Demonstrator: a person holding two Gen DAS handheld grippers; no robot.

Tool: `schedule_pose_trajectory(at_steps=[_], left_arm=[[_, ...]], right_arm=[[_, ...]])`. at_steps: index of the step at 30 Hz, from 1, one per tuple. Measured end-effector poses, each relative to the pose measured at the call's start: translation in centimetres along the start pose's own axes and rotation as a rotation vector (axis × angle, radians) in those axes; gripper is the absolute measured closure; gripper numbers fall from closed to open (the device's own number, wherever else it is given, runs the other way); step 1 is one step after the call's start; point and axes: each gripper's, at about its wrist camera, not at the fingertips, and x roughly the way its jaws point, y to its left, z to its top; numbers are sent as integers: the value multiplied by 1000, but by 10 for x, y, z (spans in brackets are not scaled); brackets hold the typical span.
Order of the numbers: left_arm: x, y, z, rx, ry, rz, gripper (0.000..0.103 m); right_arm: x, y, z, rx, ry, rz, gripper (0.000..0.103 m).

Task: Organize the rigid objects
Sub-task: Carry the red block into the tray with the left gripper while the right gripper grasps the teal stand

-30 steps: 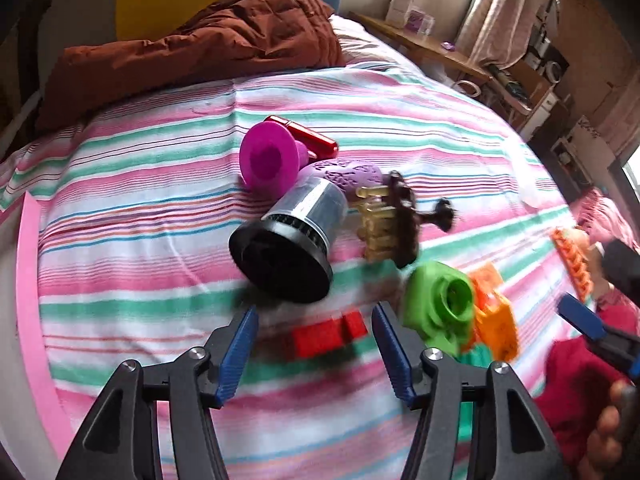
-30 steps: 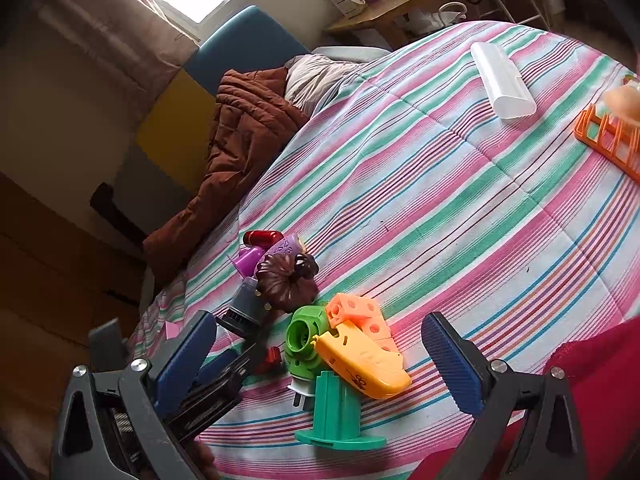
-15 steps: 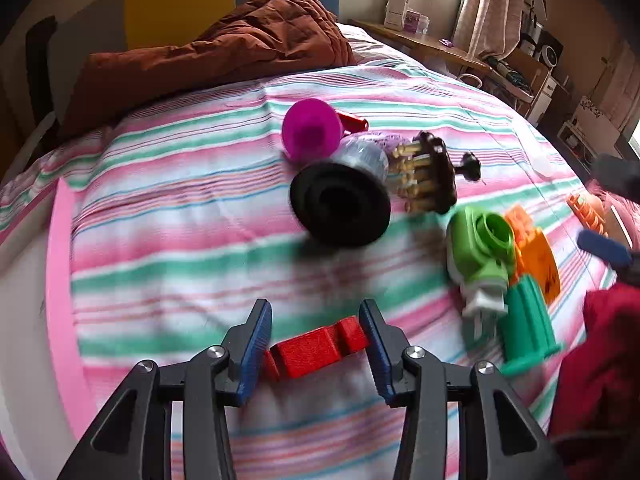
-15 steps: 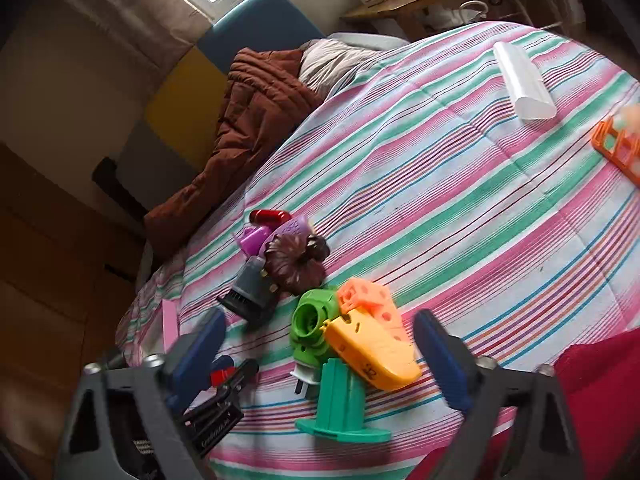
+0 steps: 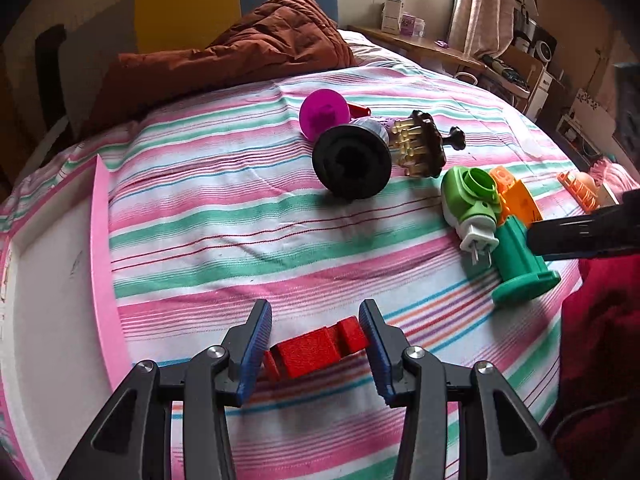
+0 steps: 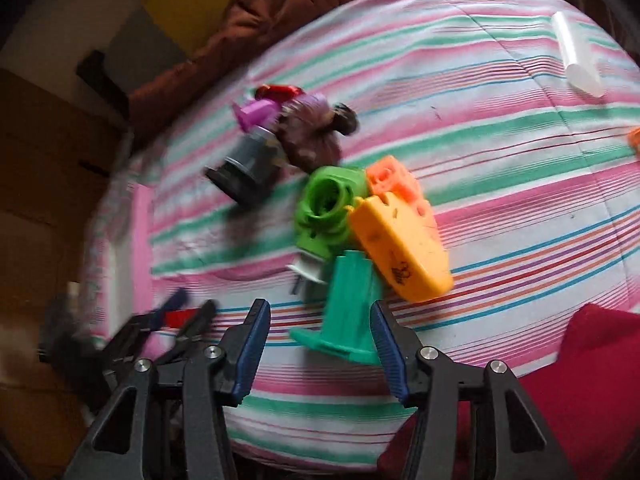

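Note:
My left gripper [image 5: 316,344] is shut on a red plastic block [image 5: 316,350], held just above the striped bedspread. A pink-rimmed white tray [image 5: 100,240] lies to its left. My right gripper [image 6: 318,336] is open, its fingers on either side of the base of a teal spool-shaped piece [image 6: 348,304]; contact cannot be told. Beside the teal piece lie a green plug-like part [image 6: 324,212], a yellow-orange wedge [image 6: 400,248] and an orange block [image 6: 392,180]. Farther off are a black-and-grey cylinder [image 5: 352,156], a brown pegged piece [image 5: 420,148] and a magenta cup [image 5: 322,114].
A brown quilt [image 5: 240,56] is heaped at the head of the bed. A white tube [image 6: 576,56] lies far right on the bed. A red garment [image 6: 592,380] lies at the near right. An orange rack [image 5: 580,192] sits at the right edge.
My left gripper closed on the red block and drew back toward the tray side. My right gripper dropped forward and narrowed around the teal piece; its view is blurred by motion.

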Motion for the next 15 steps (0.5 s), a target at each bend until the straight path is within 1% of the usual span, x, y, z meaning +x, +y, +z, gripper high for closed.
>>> schedule_pose_trajectory(at_steps=[2,3,4,8,10,12,15], left_arm=[[-3,0,-3,7,-6,2,57],[-4,-1,-5,12,-9,3,57],[-6,0,-6,16,-13,5,57],[-17,4,-11,10,-32,-7,57],[-23,7,-13,-1,-42,-21,57],[-33,9,-14,-10,-60,-28,57],[-55,18,-12,-34,-105,-41,57]], right_arm=[[13,-3,2,-8,35,-38,56],[21,-5,3,-8,49,-51,69],[29,-7,3,-13,54,-76,71],[33,-3,0,-67,40,-113,72],[33,-5,0,-60,42,-106,72],[33,-10,-1,-45,39,-93,72],[34,-5,-5,-90,37,-130,71]])
